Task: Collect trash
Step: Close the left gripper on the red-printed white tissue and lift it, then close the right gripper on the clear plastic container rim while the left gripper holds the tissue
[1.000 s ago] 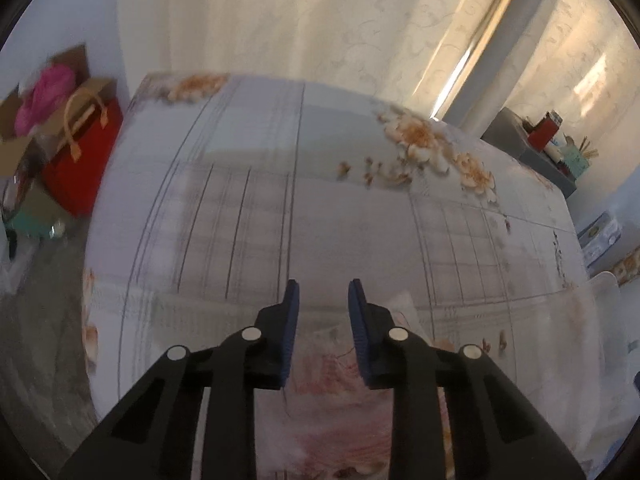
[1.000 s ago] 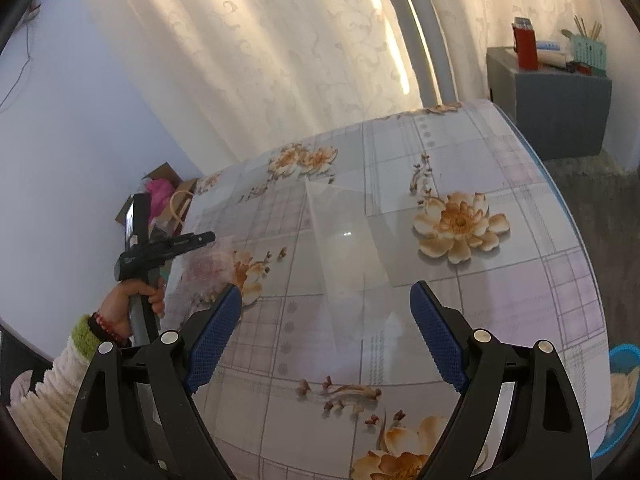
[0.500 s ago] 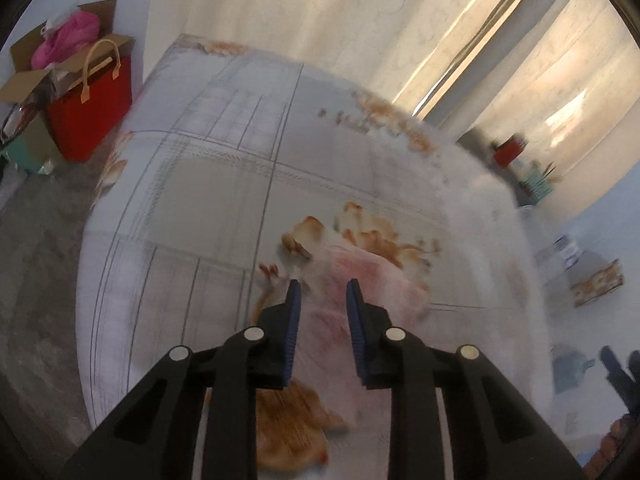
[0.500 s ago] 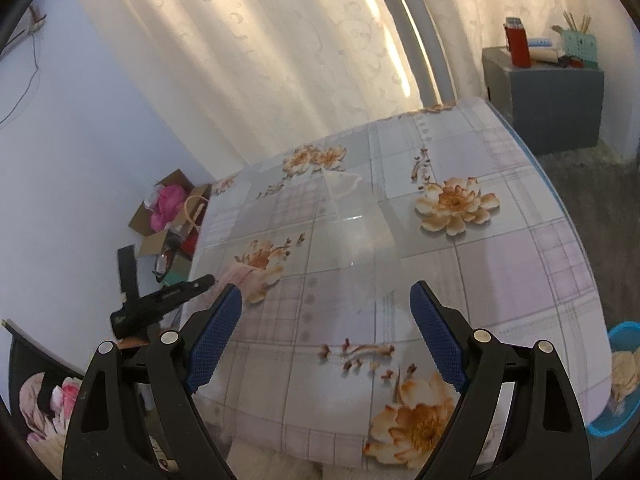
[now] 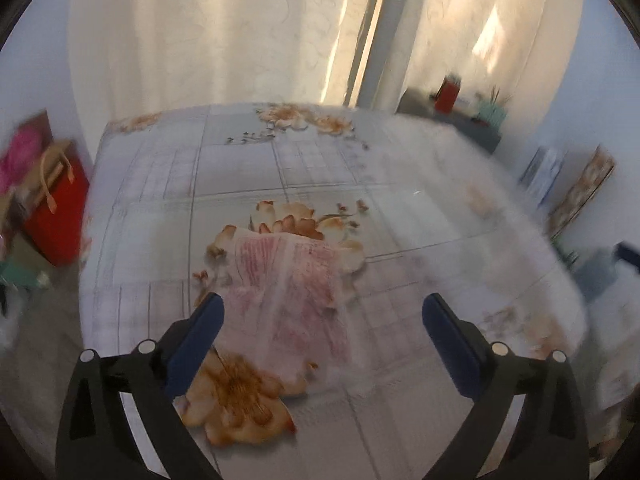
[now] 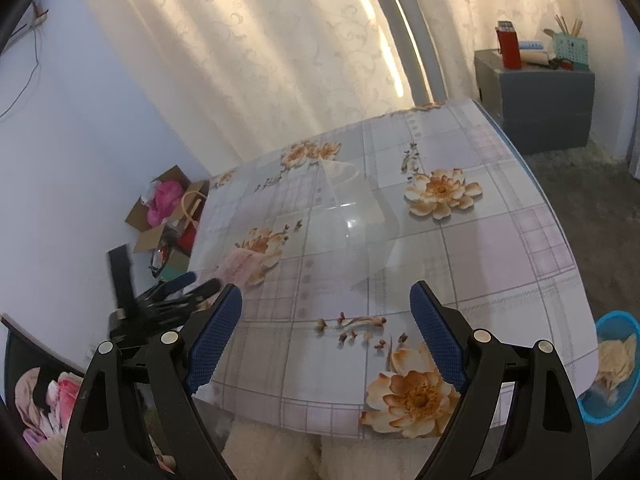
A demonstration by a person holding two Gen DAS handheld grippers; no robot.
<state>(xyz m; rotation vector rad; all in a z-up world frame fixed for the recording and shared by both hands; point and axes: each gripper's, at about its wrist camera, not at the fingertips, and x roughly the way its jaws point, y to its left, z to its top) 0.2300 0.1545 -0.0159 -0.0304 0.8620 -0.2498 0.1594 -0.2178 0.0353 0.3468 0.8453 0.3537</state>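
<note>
A thin clear plastic bag with pink-red print [image 5: 296,284] lies flat on the flowered tablecloth [image 5: 240,168], just ahead of my left gripper [image 5: 322,320], which is open and empty above it. In the right wrist view the bag [image 6: 240,264] shows pale pink at the table's left edge, with the left gripper [image 6: 180,288] beside it. My right gripper [image 6: 326,320] is open and empty over the table's near edge. A blue basket [image 6: 612,364] holding crumpled pale trash stands on the floor at the right.
A clear plastic sheet [image 6: 356,220] lies on the middle of the table. A red bag [image 5: 56,208] and a cardboard box [image 6: 160,208] stand on the floor by the left side. A grey cabinet [image 6: 536,96] stands behind at the right.
My left gripper was shut on the printed bag and has opened wide, leaving the bag flat on the table. The right gripper drew back toward the near edge, still open.
</note>
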